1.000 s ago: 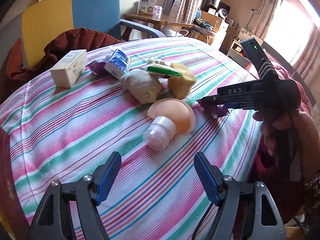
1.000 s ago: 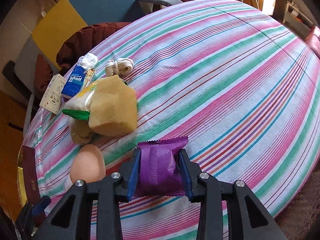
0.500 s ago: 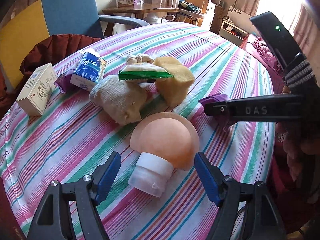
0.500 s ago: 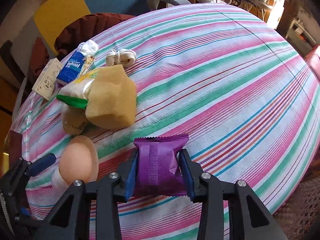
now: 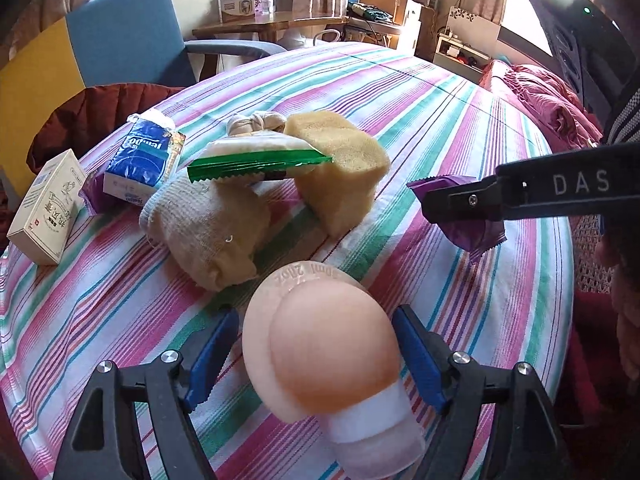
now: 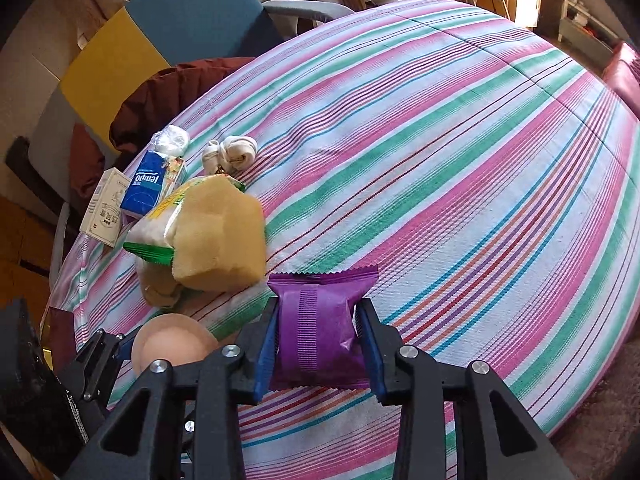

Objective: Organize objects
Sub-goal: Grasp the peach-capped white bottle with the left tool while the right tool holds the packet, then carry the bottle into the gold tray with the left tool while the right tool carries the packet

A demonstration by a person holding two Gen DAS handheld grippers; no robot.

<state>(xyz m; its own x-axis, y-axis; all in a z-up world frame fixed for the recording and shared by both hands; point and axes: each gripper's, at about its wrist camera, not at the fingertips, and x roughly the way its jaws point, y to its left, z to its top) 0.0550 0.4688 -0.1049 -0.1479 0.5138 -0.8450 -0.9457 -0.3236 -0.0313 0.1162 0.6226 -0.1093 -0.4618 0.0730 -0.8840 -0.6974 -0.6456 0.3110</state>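
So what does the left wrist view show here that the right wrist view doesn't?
Only the left wrist view shows the left gripper open around the peach bottle, the rolled sock in full, and the side of the right gripper.

Only the right wrist view shows the right gripper shut on the purple packet head-on.

Both show the sponge, green packet, tissue pack and small box.

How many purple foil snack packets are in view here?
2. One purple foil snack packet is clamped in the right claw. A second purple packet lies mostly hidden under the blue tissue pack. Others may be hidden in the pile.
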